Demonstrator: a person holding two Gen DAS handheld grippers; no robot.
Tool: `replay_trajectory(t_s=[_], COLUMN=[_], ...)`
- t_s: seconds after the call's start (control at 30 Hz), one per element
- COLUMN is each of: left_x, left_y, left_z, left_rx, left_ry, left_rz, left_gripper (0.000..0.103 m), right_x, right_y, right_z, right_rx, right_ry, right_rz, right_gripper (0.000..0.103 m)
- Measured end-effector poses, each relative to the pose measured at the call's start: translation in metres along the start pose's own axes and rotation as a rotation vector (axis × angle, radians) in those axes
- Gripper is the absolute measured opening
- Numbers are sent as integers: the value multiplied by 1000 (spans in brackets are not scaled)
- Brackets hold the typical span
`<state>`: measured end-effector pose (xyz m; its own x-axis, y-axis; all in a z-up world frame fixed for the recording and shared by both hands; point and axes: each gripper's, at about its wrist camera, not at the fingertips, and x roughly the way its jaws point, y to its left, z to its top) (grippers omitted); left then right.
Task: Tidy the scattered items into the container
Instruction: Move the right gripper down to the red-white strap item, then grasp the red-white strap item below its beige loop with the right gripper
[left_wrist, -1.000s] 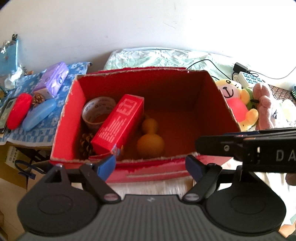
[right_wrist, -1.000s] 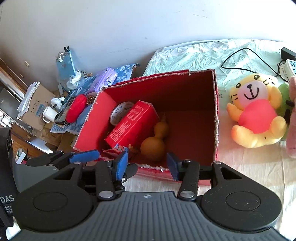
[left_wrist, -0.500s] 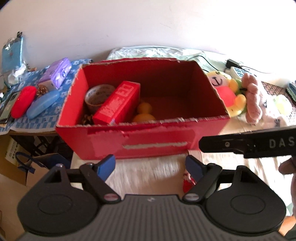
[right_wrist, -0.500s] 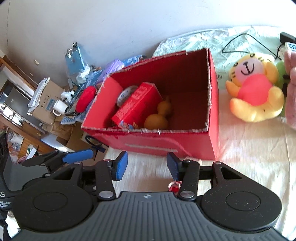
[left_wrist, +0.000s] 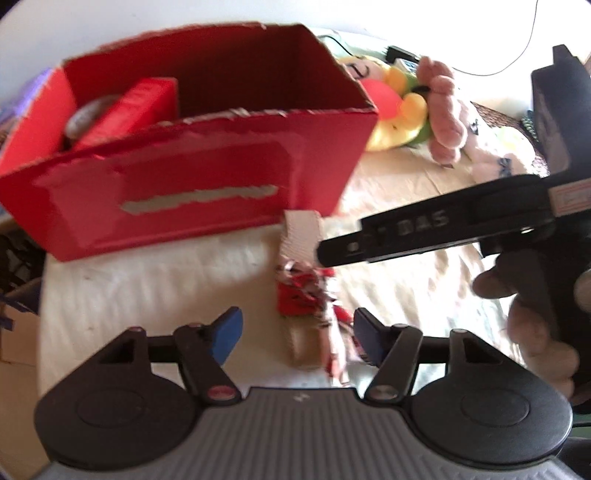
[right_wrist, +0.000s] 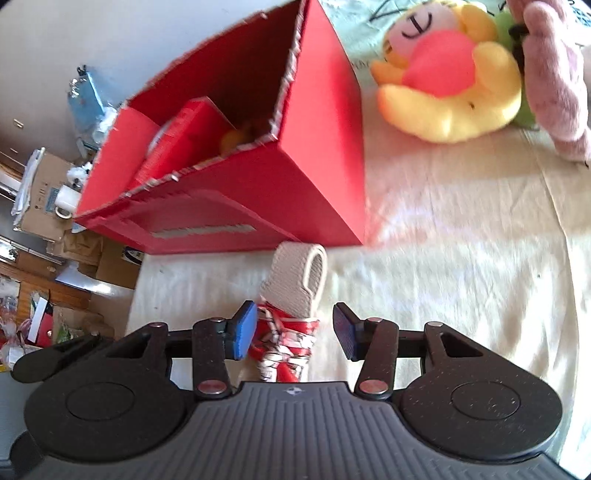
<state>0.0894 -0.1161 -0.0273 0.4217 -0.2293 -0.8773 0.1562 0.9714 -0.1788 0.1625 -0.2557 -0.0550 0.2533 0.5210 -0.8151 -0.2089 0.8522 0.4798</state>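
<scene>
A: Container (right_wrist: 321, 173) is the red cardboard box on the cream cloth; a red carton (left_wrist: 125, 107) and a tape roll (left_wrist: 88, 112) are already inside. Step in hand is the pickup of the next scattered item.

B: Which item?

A: Red-and-white wrapped bundle with a beige webbing loop (right_wrist: 295, 291), lying on the cloth just in front of the box's near wall.

B: Grippers?

A: Right gripper (right_wrist: 293, 328) is part-open with the bundle between its blue pads, not pressing on it as far as I can see. Left gripper (left_wrist: 295, 332) is also apart around the same bundle, jaws have just been narrowing. Left view is blurred, so contact there is unclear.

B: Next move?

A: Probably one gripper lowers a touch, closes on the wrapped middle, lifts clear of the box wall and drops it in the free right side.
</scene>
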Motion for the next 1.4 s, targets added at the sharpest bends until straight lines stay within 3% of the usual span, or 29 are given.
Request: replay_trajectory(t_s=[0.3, 0.5, 0.87, 1.2, 1.4], left_x=[22, 26, 31, 38, 39], left_y=[-2, 13, 7, 13, 21], left_z=[-3, -5, -4, -6, -8], left_rx=[19, -20, 21, 23, 12], left_ry=[60, 73, 89, 117, 126], left_rz=[2, -12, -50, -36, -26], left_gripper=[54, 53, 53, 53, 47], right_x=[17, 24, 22, 21, 23], right_y=[-6, -3, 8, 24, 30], right_z=[-3, -2, 3, 5, 4], right_rx=[42, 47, 34, 21, 33], right_ry=[60, 72, 92, 104, 100], right_rz=[35, 26, 4, 20, 66], right_gripper=[45, 44, 36, 38, 42])
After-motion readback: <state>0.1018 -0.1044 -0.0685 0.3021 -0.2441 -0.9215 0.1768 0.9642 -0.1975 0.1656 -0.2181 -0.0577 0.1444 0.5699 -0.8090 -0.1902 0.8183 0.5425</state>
